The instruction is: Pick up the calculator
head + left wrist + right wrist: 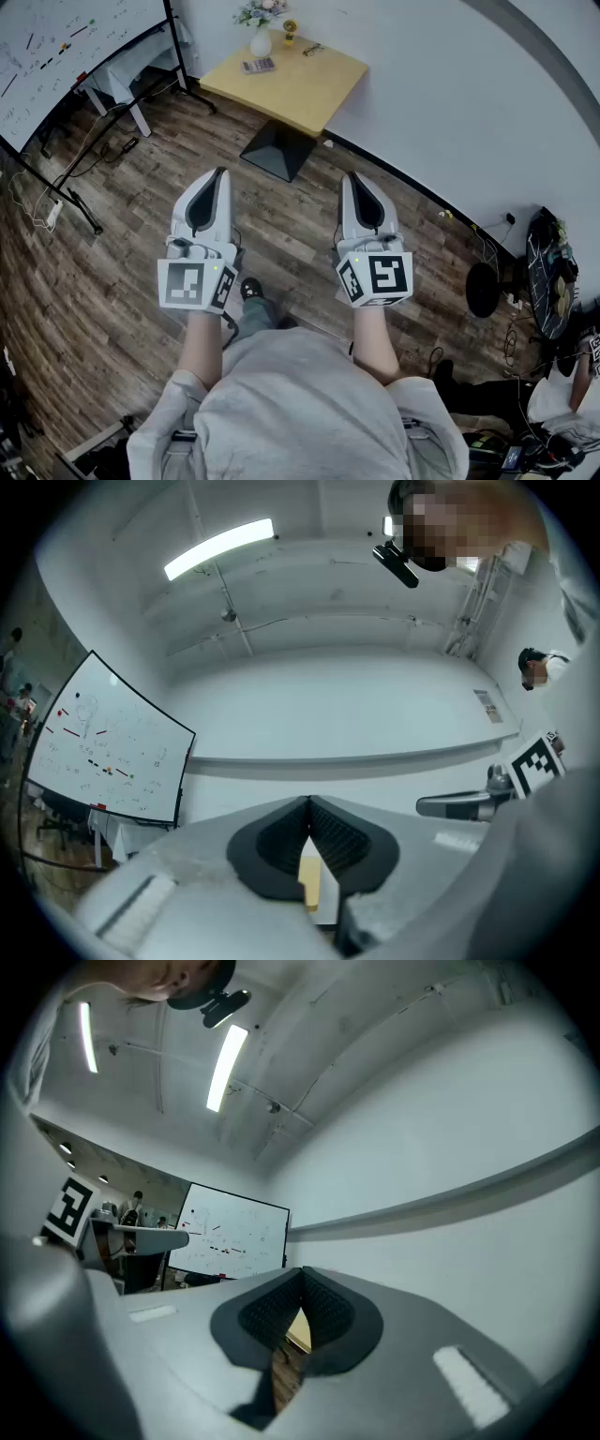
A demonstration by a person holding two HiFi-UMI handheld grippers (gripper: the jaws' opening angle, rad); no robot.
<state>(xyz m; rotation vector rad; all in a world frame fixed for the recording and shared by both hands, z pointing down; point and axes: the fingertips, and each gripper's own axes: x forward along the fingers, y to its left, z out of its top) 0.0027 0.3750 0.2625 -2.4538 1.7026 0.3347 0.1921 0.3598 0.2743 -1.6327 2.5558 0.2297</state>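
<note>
Calculator (258,66): lies flat on the worktop (309,94), toward its far left corner, untouched and not yet lifted.

Vase of flowers (261,41): on the worktop, just behind the calculator. Spectacles (312,49): on the worktop, to the right of the vase.

Left tongs (221,173): jaws pressed together with nothing between them, held well short of the worktop over the wooden floor (112,281).

Right tongs (353,176): jaws likewise together and empty, held level with the left pair, equally far from the worktop.

Status, as judged: the task is at its very beginning, with nothing done. Left to do: close the gap to the worktop, part the jaws of one pair of tongs, set them about the calculator's edges, clamp, and raise it clear of the worktop.
</note>
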